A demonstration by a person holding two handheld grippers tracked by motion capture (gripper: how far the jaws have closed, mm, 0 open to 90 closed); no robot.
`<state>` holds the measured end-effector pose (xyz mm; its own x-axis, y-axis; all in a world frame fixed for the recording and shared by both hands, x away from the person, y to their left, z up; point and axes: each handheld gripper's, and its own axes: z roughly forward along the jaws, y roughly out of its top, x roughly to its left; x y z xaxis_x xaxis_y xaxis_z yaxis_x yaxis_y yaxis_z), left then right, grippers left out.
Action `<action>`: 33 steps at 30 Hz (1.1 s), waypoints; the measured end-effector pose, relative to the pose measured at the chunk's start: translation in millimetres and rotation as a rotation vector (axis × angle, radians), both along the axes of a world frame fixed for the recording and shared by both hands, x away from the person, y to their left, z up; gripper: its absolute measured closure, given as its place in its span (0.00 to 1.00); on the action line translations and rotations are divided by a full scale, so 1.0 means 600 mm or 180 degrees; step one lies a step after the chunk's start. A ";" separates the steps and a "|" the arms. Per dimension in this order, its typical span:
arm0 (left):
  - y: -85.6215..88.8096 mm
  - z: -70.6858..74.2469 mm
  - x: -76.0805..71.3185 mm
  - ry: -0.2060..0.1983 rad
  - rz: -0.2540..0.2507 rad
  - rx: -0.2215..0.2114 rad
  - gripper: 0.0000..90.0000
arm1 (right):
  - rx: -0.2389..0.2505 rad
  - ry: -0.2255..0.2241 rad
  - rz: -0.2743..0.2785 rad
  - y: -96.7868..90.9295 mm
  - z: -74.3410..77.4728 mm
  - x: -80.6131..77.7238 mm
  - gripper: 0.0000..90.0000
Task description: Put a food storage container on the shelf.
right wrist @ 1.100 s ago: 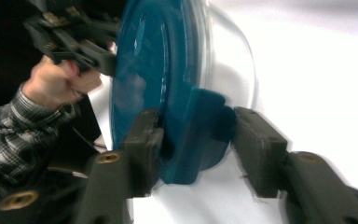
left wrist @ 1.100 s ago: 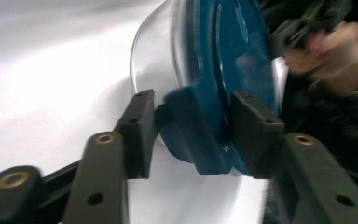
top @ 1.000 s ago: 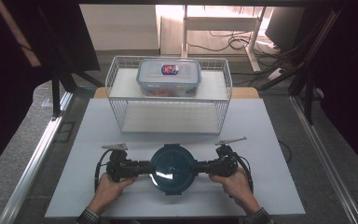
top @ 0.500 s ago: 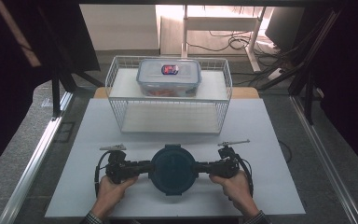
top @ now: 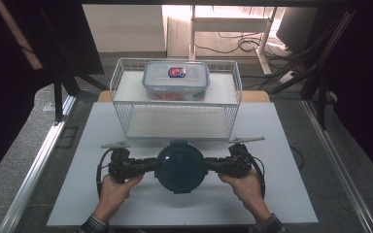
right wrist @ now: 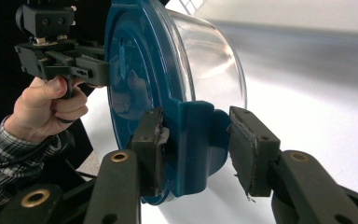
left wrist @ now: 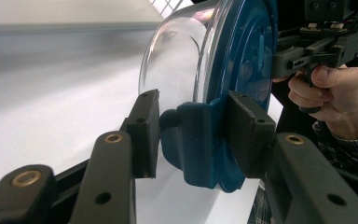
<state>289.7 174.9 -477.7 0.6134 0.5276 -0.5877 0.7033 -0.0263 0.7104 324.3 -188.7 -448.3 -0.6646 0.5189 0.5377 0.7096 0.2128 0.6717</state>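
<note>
two grippers (top: 126, 167) (top: 233, 165) clamp one round container (top: 179, 166); one basket (top: 126, 116) behind.

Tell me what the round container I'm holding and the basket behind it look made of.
Round container: clear glossy bowl, glass or hard plastic, judging by its sheen; matte blue lid with moulded clips looks plastic. Basket: thin white wire grid, probably coated metal.

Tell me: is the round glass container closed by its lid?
Closed: the blue lid sits on the container, with its side latches folded down.
</note>
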 end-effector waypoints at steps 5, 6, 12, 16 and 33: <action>0.002 0.028 0.009 -0.0103 0.0022 0.0019 0.63 | 0.0011 -0.0108 -0.0015 0.002 0.024 0.008 0.63; 0.002 0.032 0.011 -0.0119 0.0025 0.0019 0.63 | 0.0014 -0.0132 -0.0015 0.003 0.031 0.011 0.63; 0.004 0.076 0.023 -0.0228 0.0052 0.0072 0.63 | 0.0056 -0.0262 -0.0029 0.006 0.065 0.024 0.63; 0.005 0.098 0.033 -0.0273 0.0066 0.0064 0.63 | 0.0071 -0.0314 -0.0046 0.007 0.086 0.032 0.63; 0.016 0.184 0.075 -0.0388 0.0117 0.0065 0.63 | 0.0088 -0.0553 -0.0085 0.021 0.171 0.067 0.63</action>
<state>334.7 184.6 -367.4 0.6597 0.5621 -0.4988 0.6124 -0.0173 0.7904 364.4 -176.2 -345.6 -0.7348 0.5243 0.4303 0.5876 0.1751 0.7900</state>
